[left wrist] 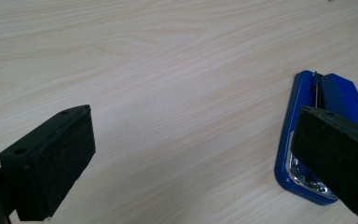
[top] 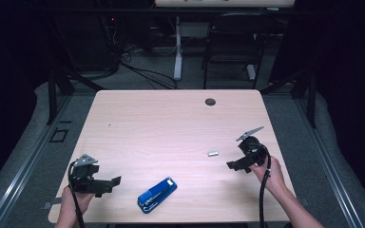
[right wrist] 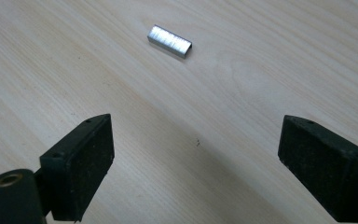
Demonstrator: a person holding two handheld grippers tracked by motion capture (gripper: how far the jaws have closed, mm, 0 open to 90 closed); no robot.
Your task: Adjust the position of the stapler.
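High view: we log a blue stapler (top: 157, 194) lying opened near the tabletop's (top: 171, 123) front edge, a strip of staples (top: 213, 153) toward the right edge, the left gripper (top: 111, 183) at the front-left corner and the right gripper (top: 233, 165) near the strip.

Left gripper view: we note jaws spread wide, holding nothing; the stapler (left wrist: 307, 140) sits beside the right-hand jaw, magazine exposed.

Right gripper view: we note jaws wide apart, empty, with the staple strip (right wrist: 169, 41) ahead of them, untouched. We judge loading is intended; we would close gently across the strip's long sides so it does not break.
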